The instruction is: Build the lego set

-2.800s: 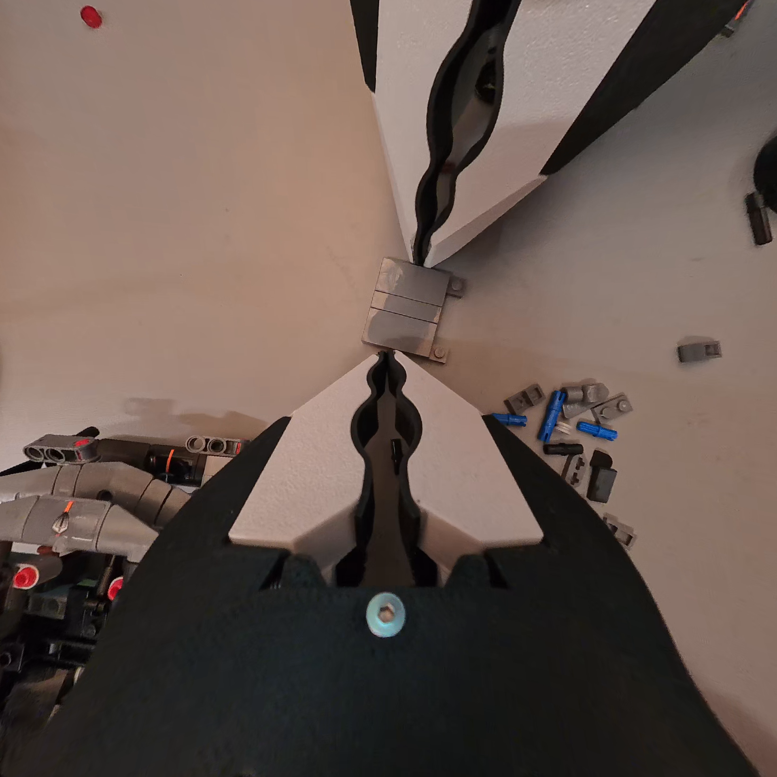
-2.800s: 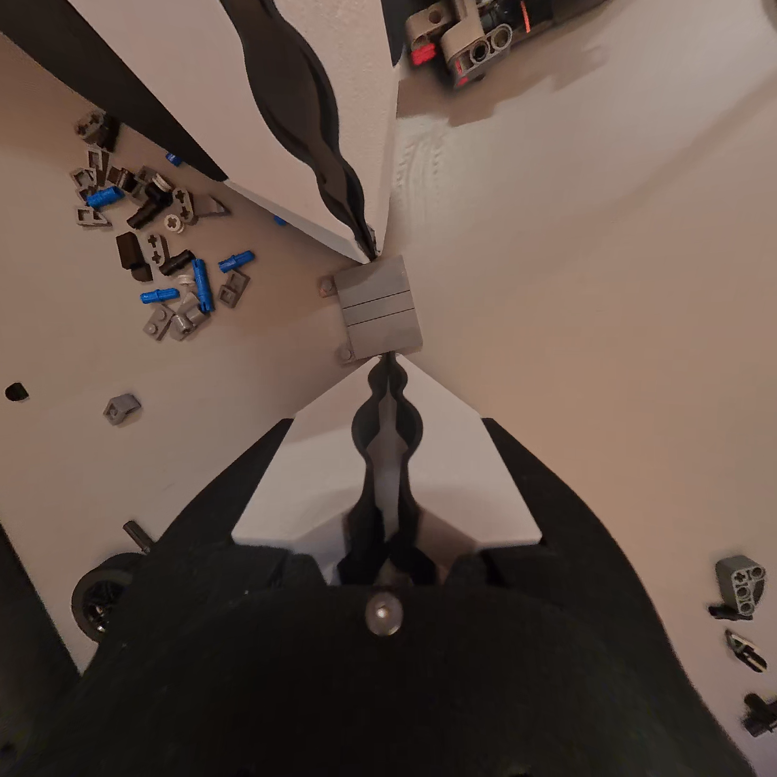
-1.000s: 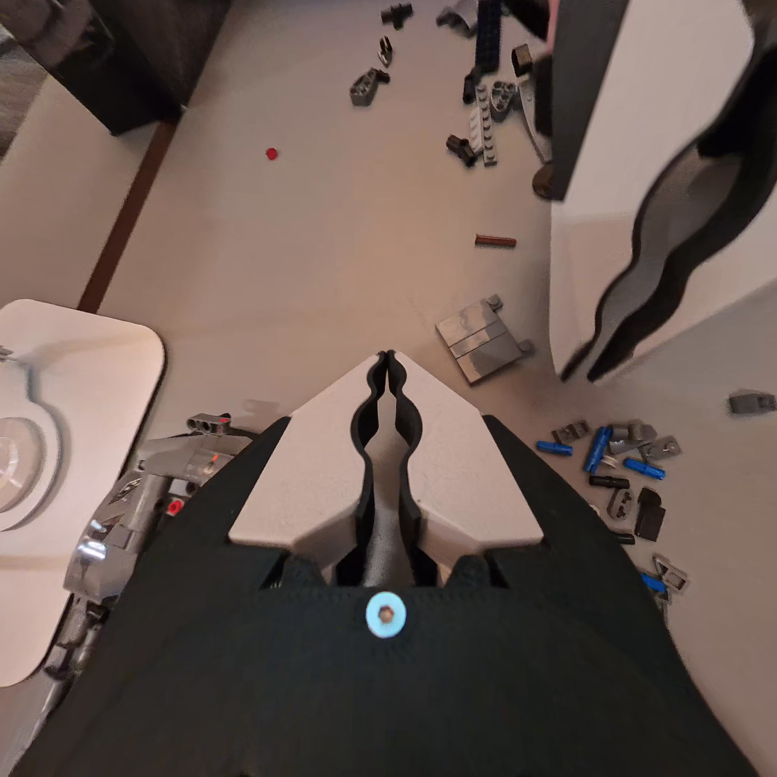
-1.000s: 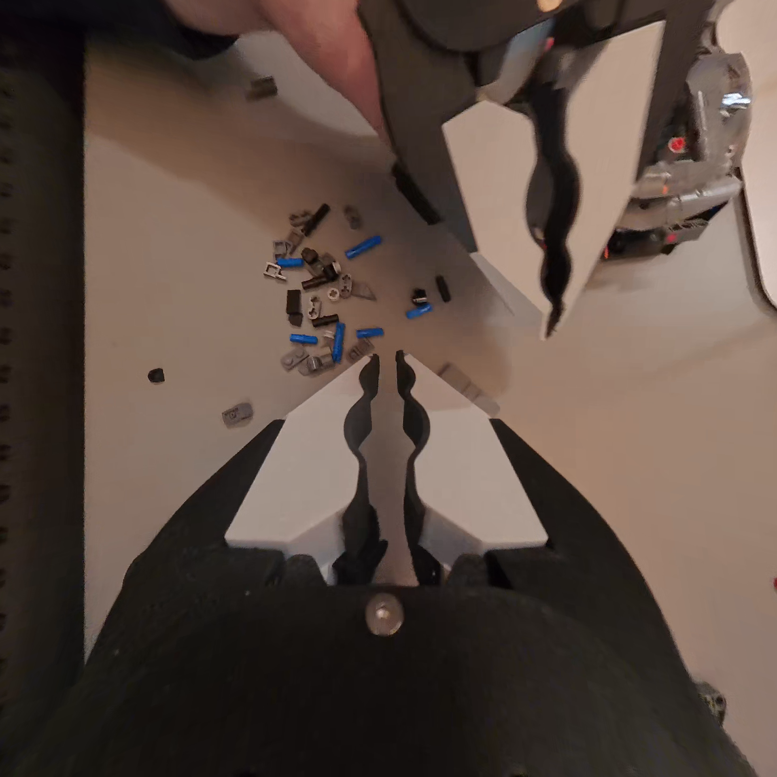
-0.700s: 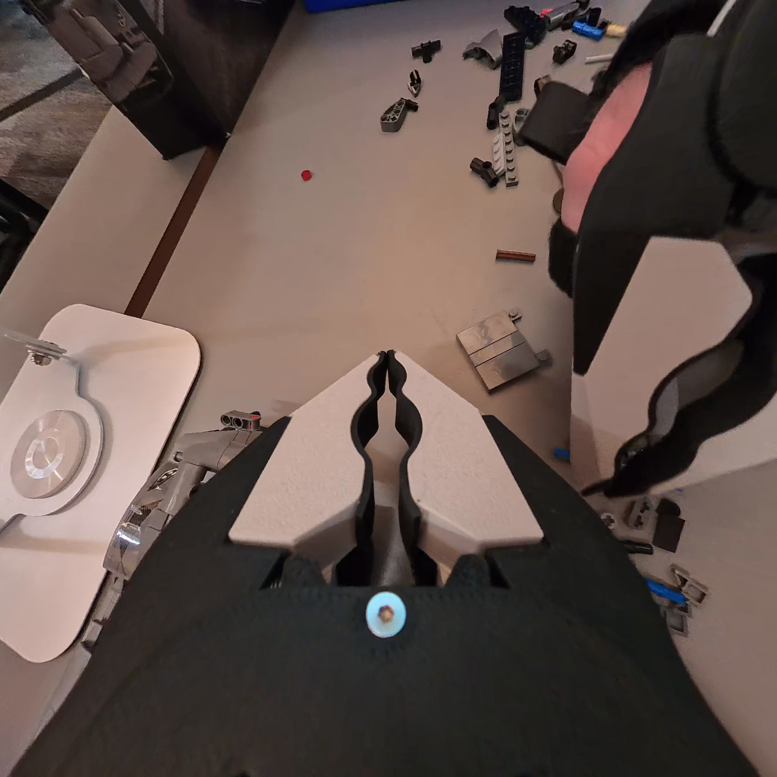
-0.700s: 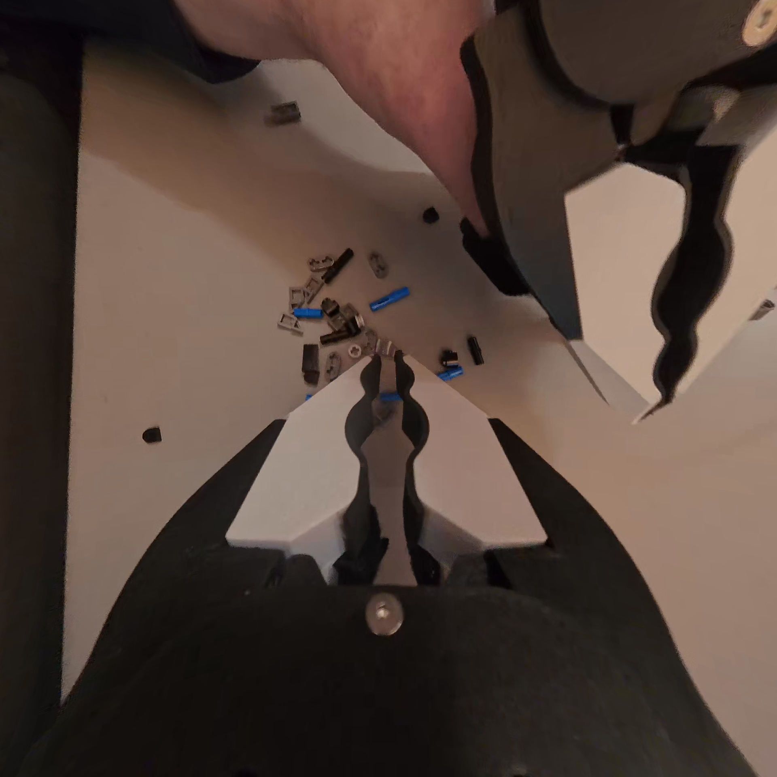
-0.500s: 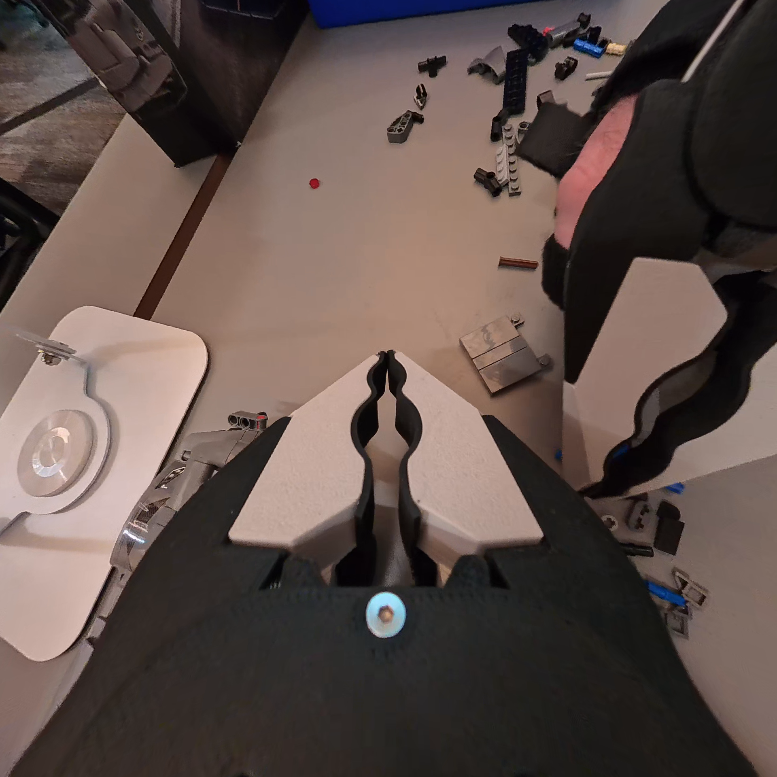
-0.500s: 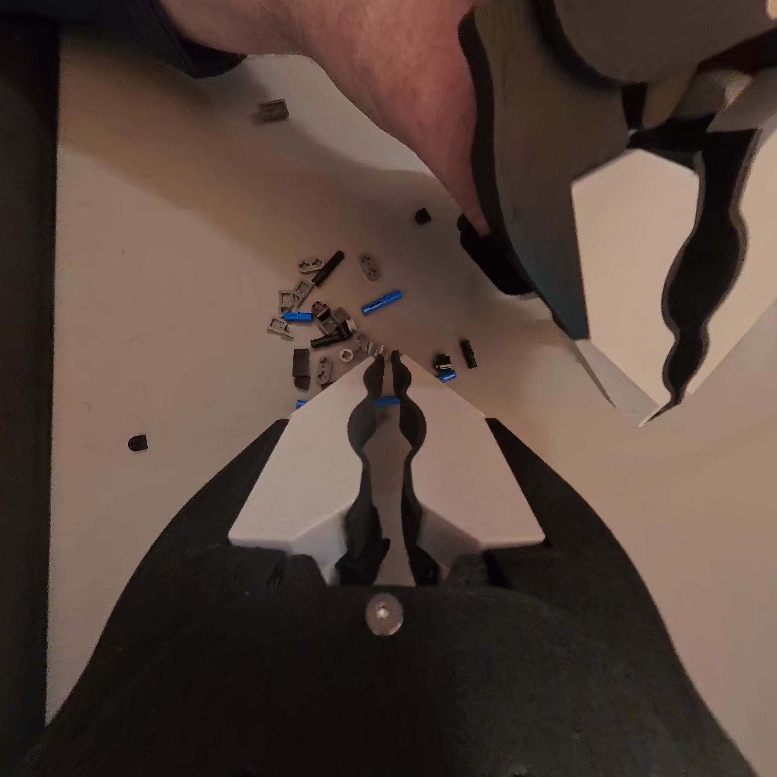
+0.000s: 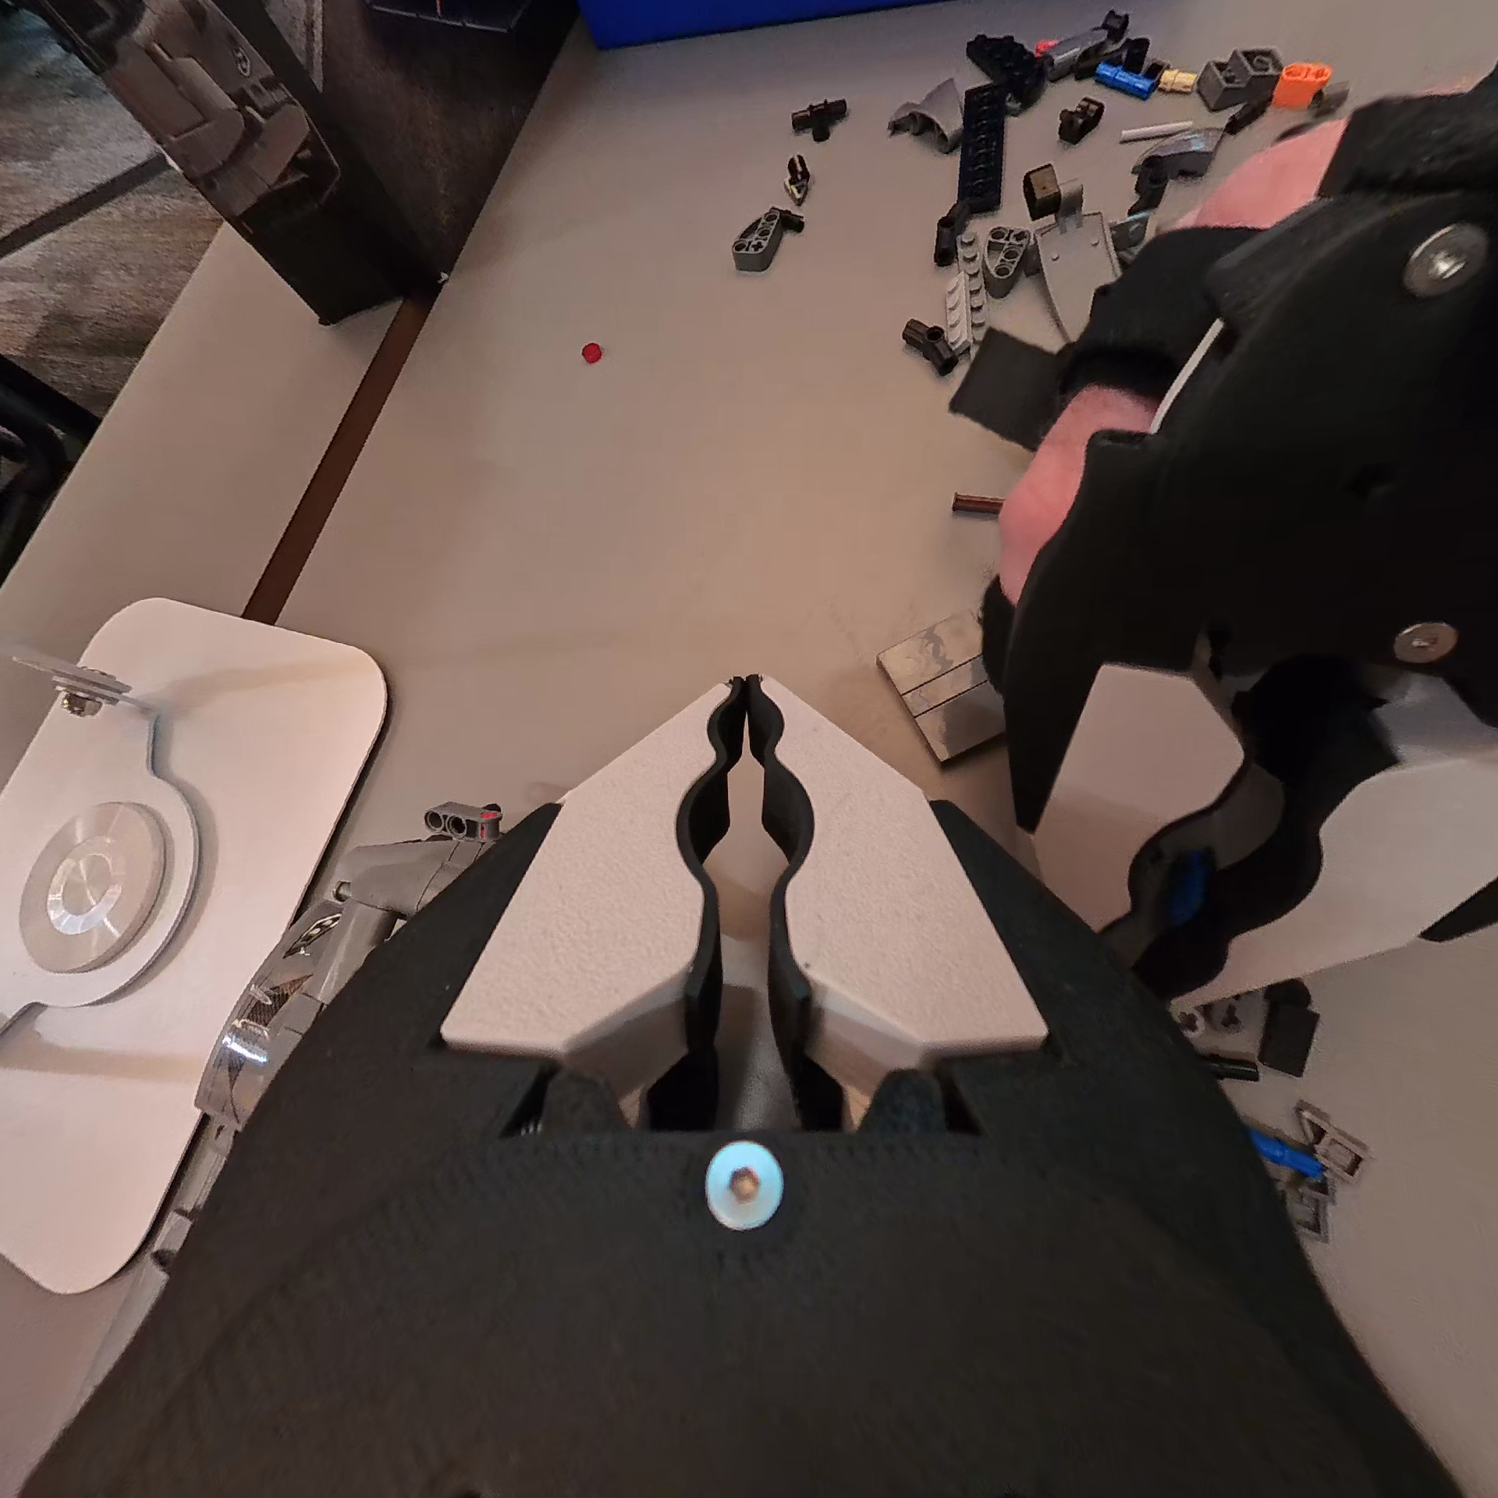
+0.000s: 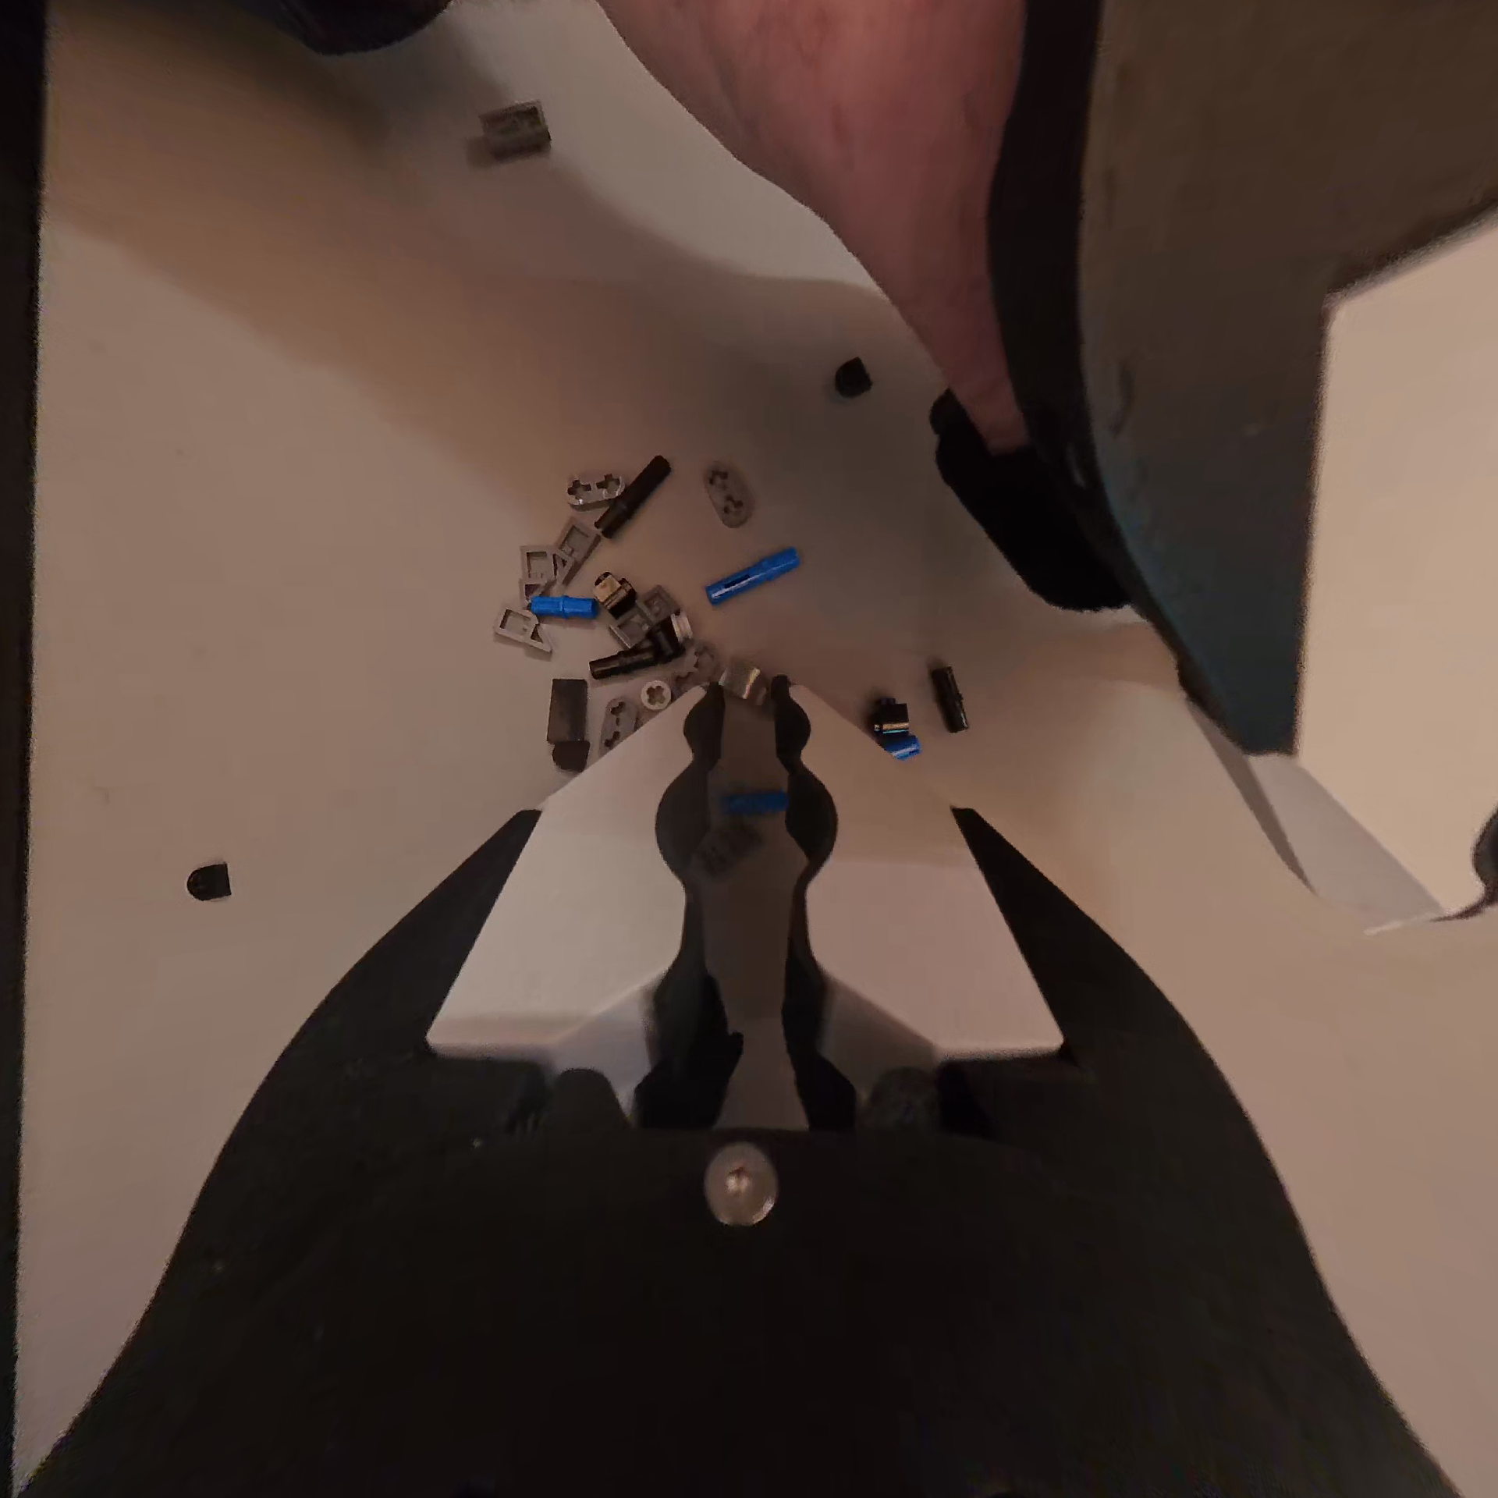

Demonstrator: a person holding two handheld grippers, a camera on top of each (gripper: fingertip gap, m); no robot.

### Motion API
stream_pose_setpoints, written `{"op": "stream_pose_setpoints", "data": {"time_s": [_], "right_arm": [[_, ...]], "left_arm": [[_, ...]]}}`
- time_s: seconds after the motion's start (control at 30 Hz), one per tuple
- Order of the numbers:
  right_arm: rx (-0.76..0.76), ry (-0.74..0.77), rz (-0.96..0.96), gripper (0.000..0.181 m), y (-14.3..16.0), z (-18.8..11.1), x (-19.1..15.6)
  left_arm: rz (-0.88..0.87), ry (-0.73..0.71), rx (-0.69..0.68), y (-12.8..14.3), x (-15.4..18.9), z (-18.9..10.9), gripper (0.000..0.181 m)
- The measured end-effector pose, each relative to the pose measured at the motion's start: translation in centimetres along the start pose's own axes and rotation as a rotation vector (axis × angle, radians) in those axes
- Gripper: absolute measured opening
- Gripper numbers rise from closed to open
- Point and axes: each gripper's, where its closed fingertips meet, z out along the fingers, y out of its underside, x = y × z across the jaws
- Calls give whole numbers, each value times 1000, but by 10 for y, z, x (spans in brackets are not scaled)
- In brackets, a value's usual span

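**Right gripper down over the small-parts pile**

Near the middle of the beige tabletop (image 9: 648,502), the flat dark grey tiled Lego panel (image 9: 940,697) lies loose, partly hidden behind the right gripper (image 10: 742,689). That gripper's fingers are parted over a scatter of small grey, black and blue Lego pieces (image 10: 616,616), a short blue pin (image 10: 752,802) showing between them. The left gripper (image 9: 746,682) hovers clenched, holding nothing, beside the grey Lego vehicle model (image 9: 324,956) at the near left edge.
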Motion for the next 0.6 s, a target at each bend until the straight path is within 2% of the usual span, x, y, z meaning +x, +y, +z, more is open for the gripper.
{"op": "stream_pose_setpoints", "data": {"time_s": [0.03,0.6], "right_arm": [[2,-4,1,9,0,0,-1],[-40,-30,-15,3,3,-6,-9]], "left_arm": [[0,1,0,0,0,0,0],[0,4,-3,5,1,2,0]]}}
